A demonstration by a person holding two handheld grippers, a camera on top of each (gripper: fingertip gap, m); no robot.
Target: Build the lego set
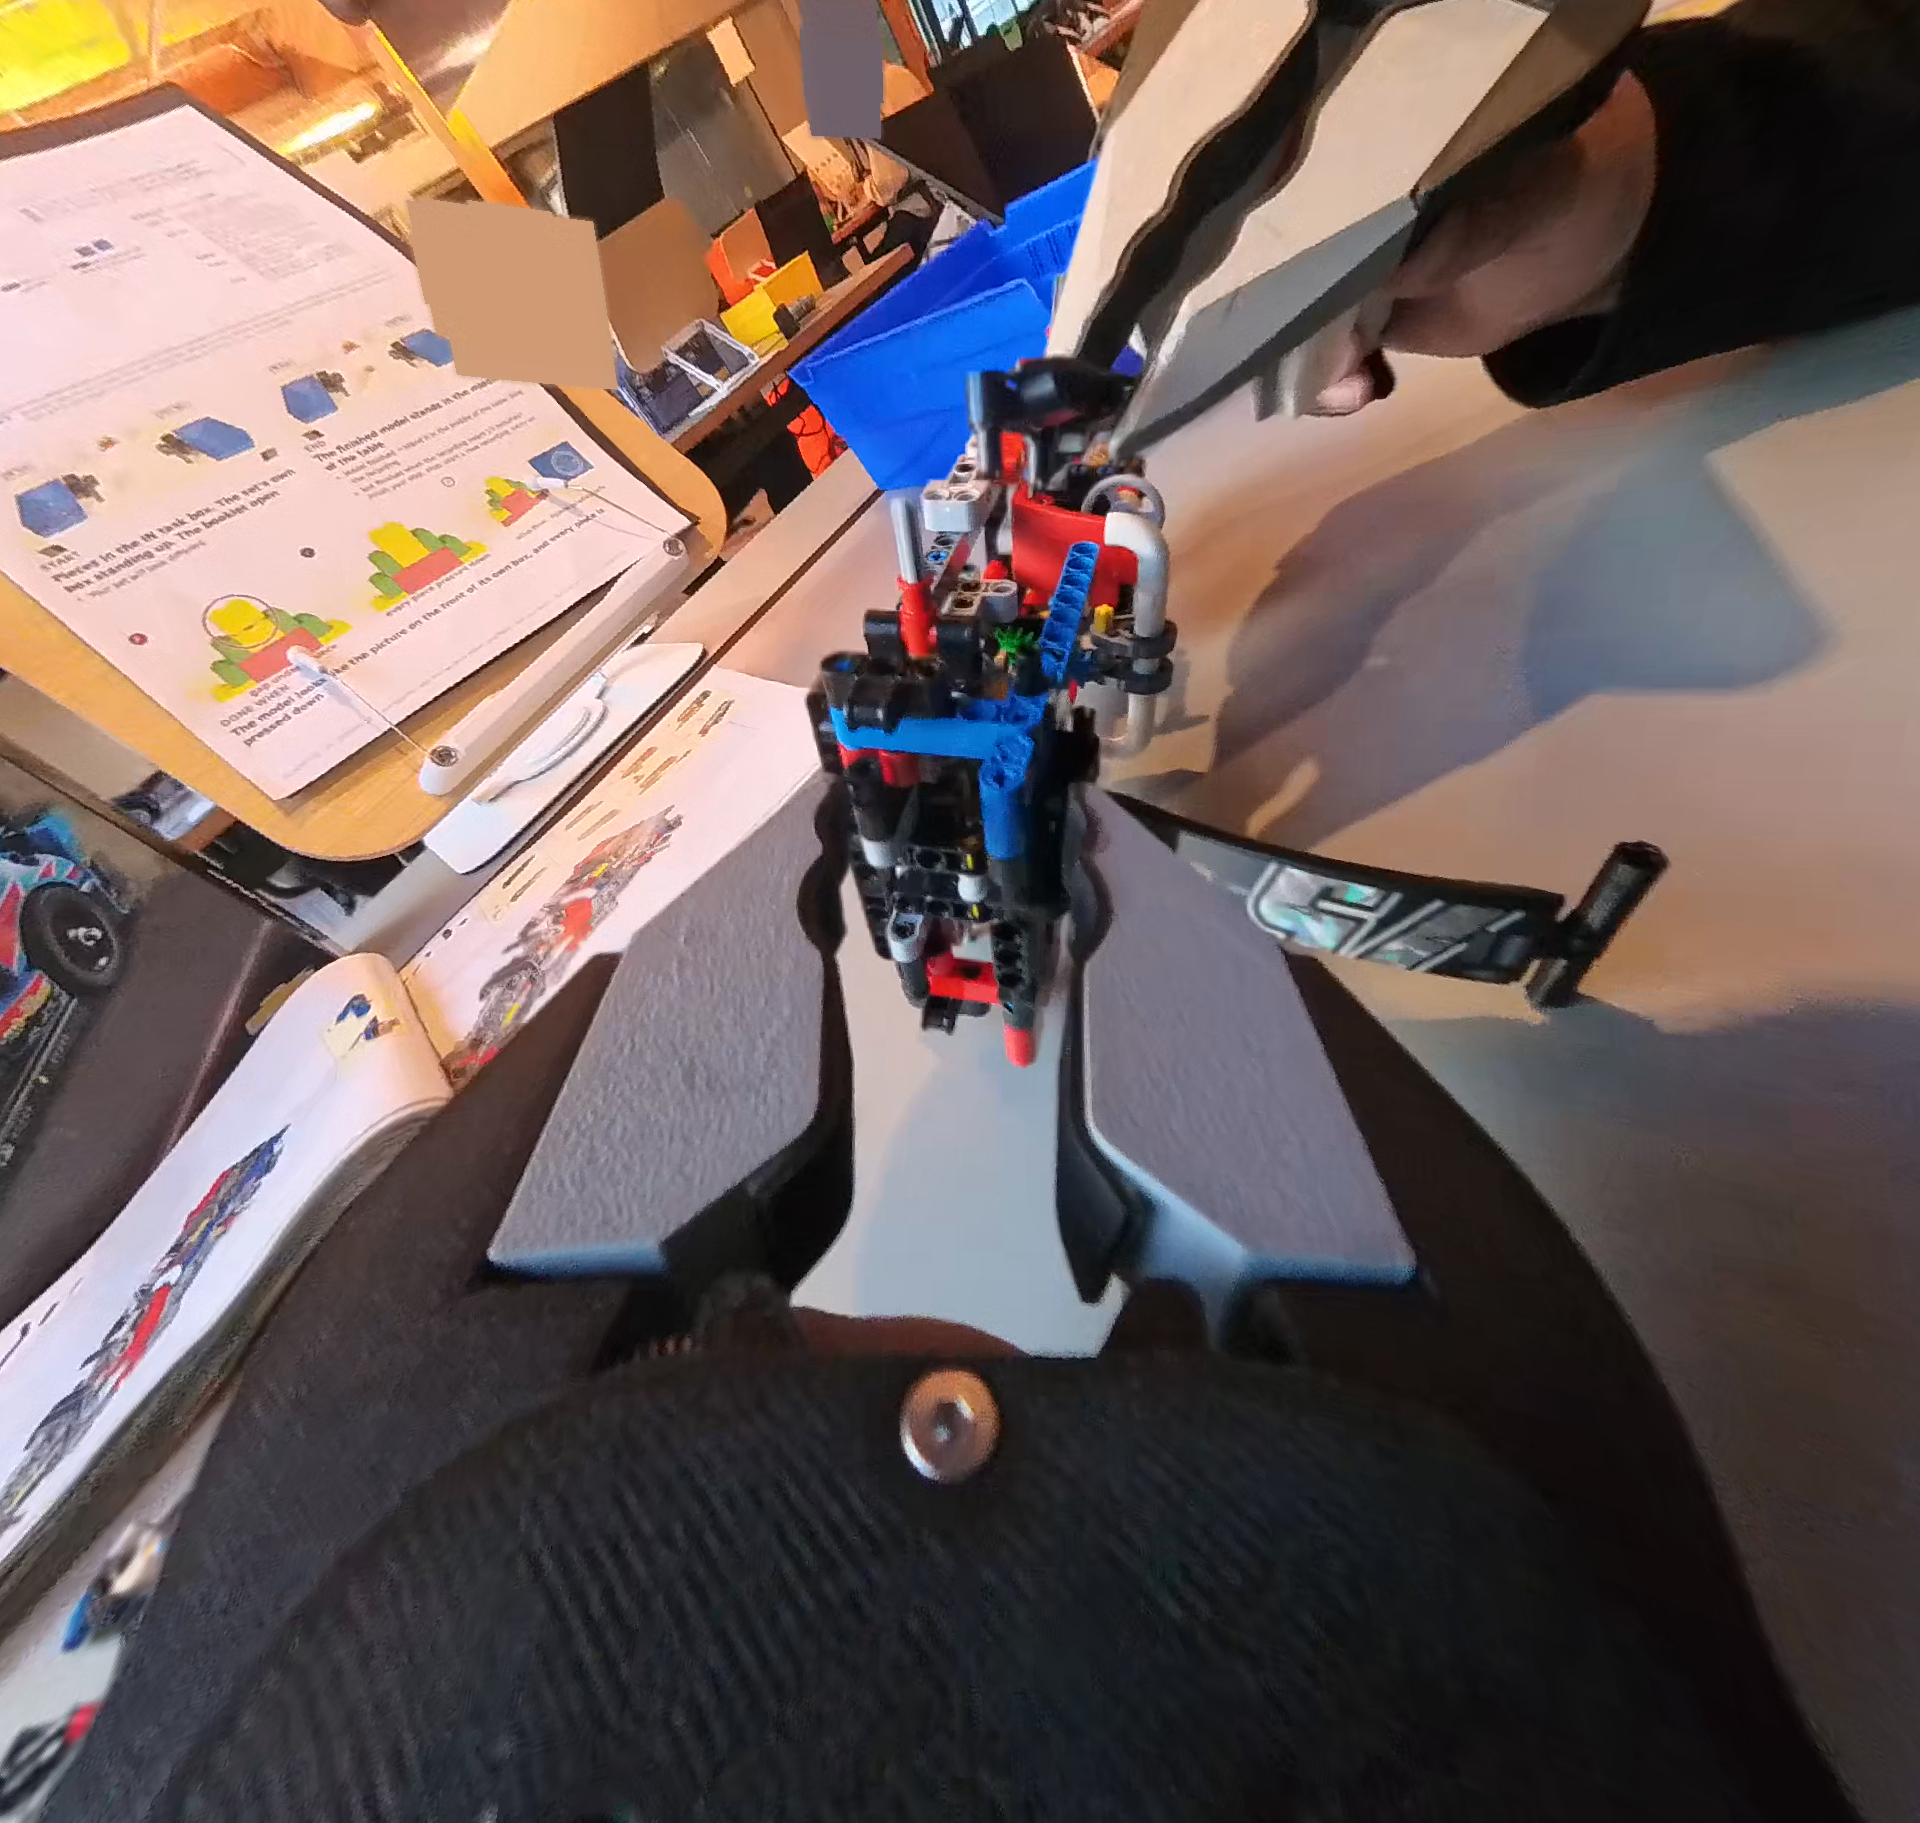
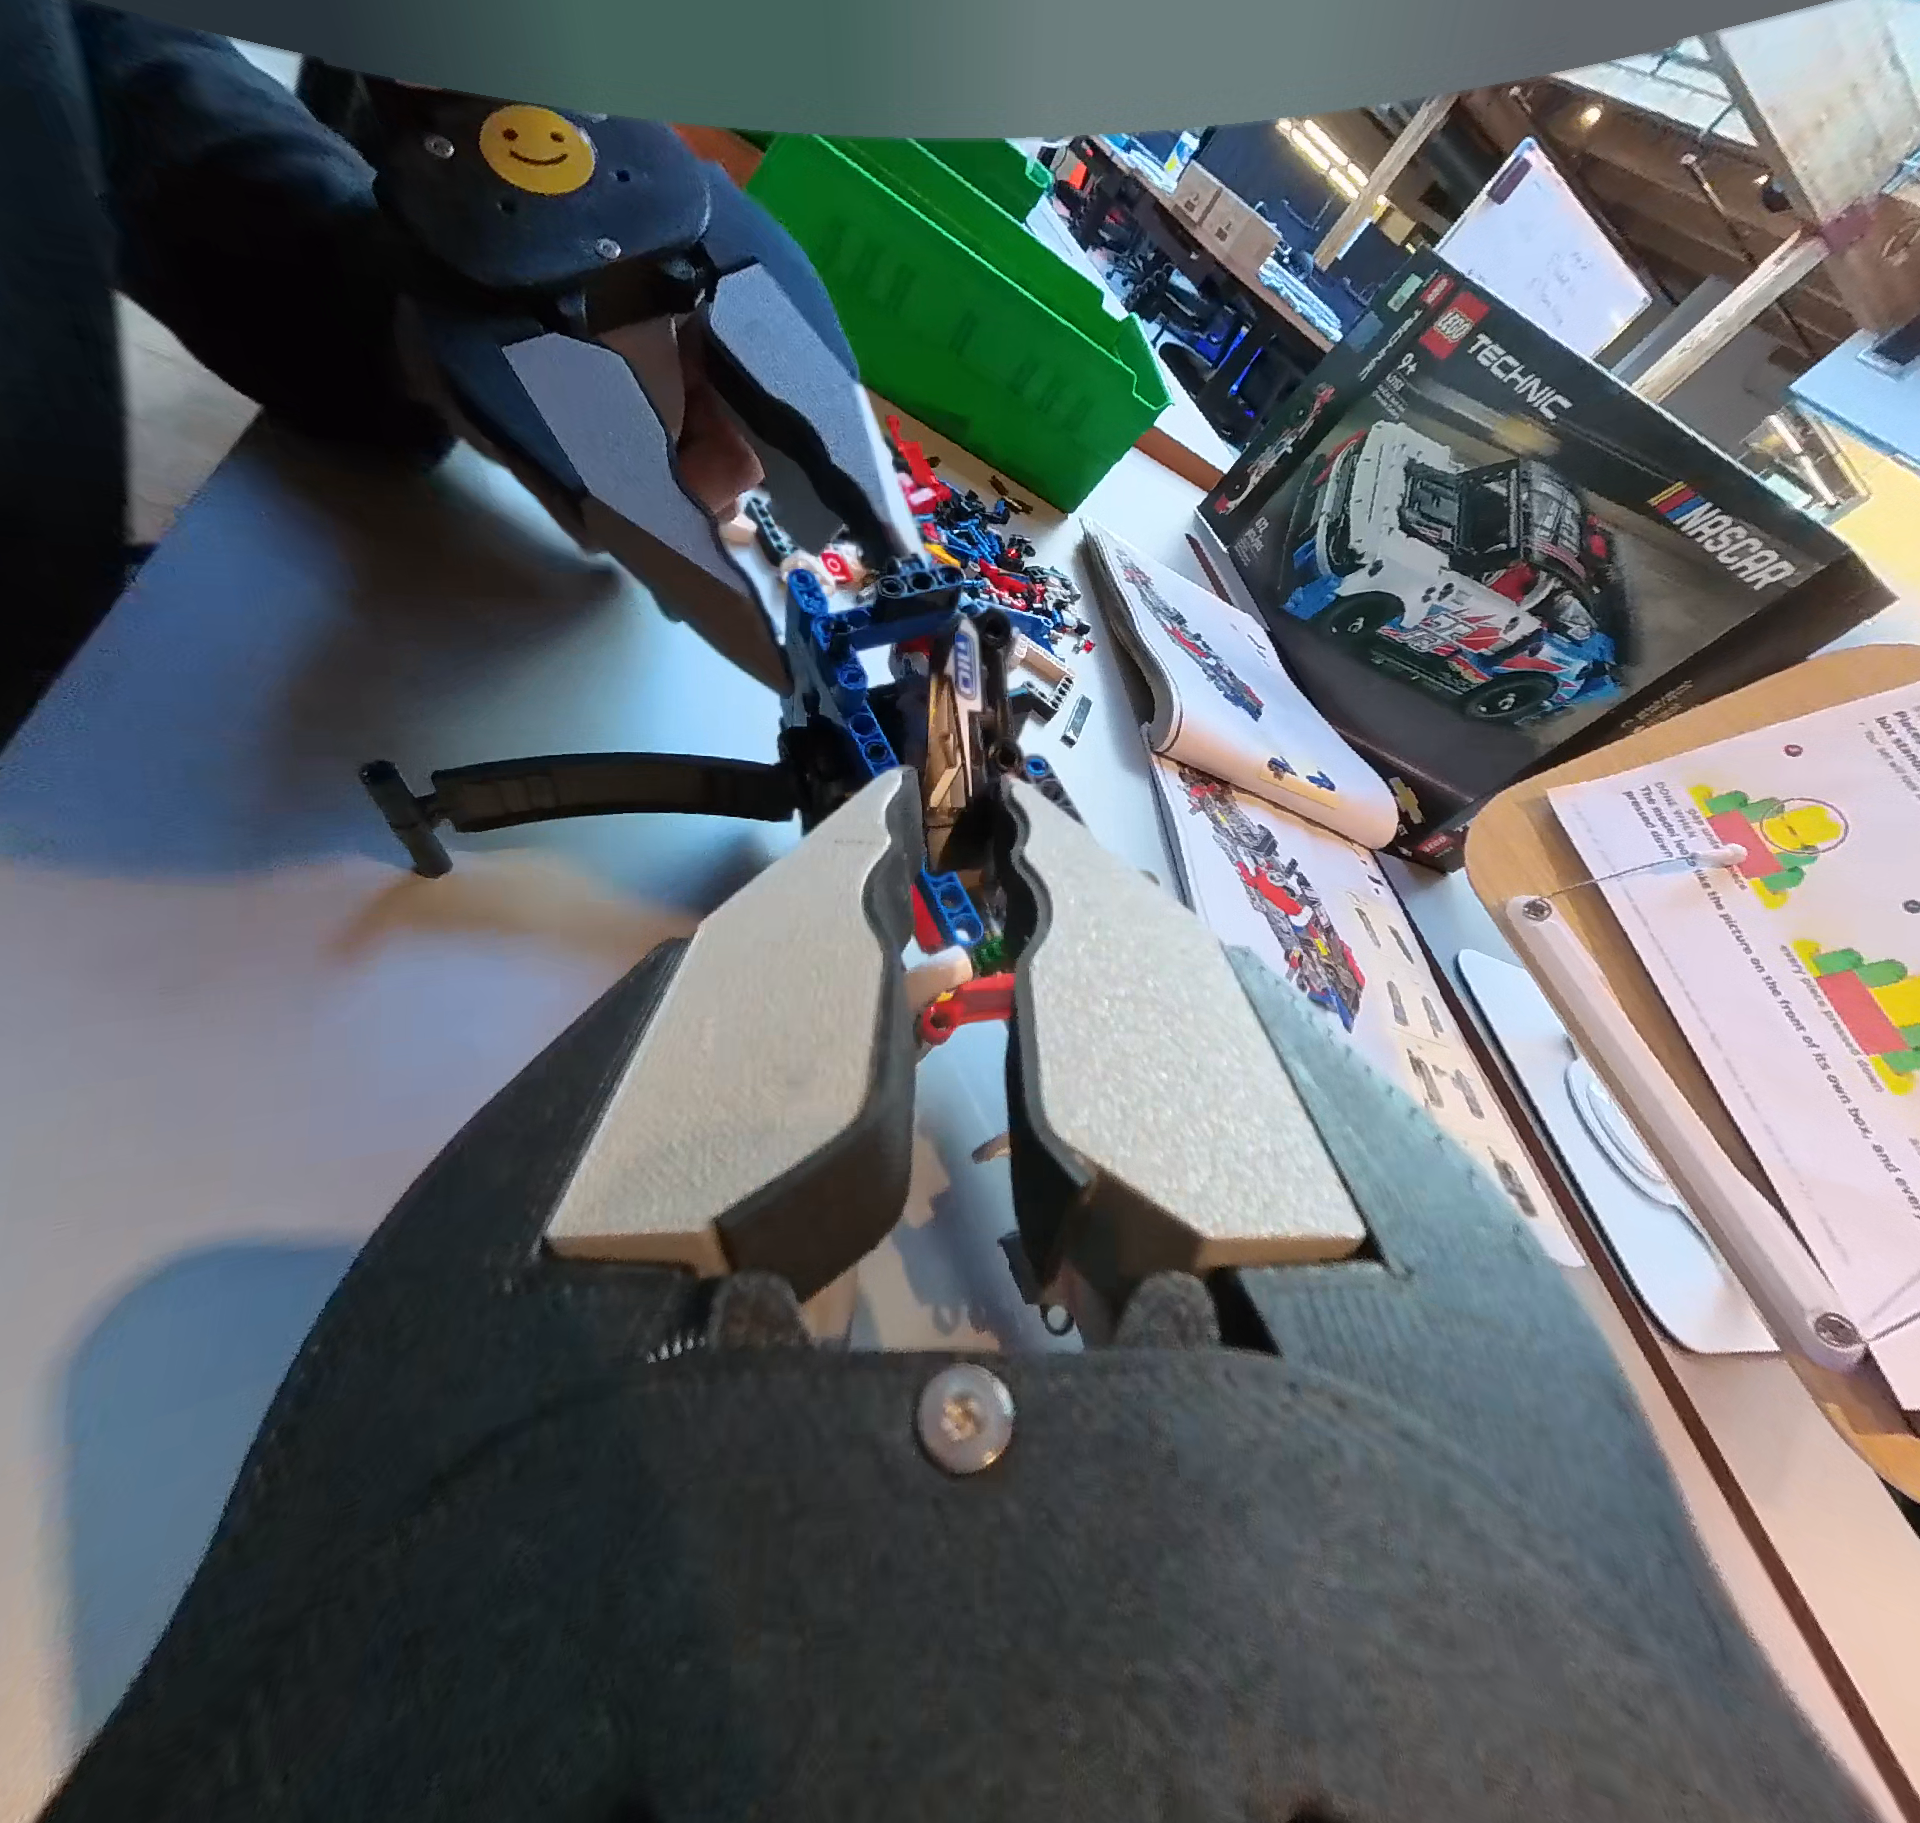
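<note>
Two grippers share one job: we steady the half-built car chassis (image 1: 966, 734) above the pale table (image 1: 1558, 1202). Our left gripper (image 1: 951, 900) is closed on its lower end, textured grey pads against knobbly black, blue and red beams. Our right gripper (image 2: 961, 828), nearly closed, nips the top end; what it pinches we cannot tell. A curved black stickered panel (image 1: 1382, 911) juts sideways. Next, we judge, comes seating a small part firmly while the left holds.

My left gripper (image 1: 951, 900) has its jaws clamped from both sides on what it holds. My right gripper (image 2: 961, 838) meets it from opposite, tilted downward, jaws nearly closed, pinching too.
</note>
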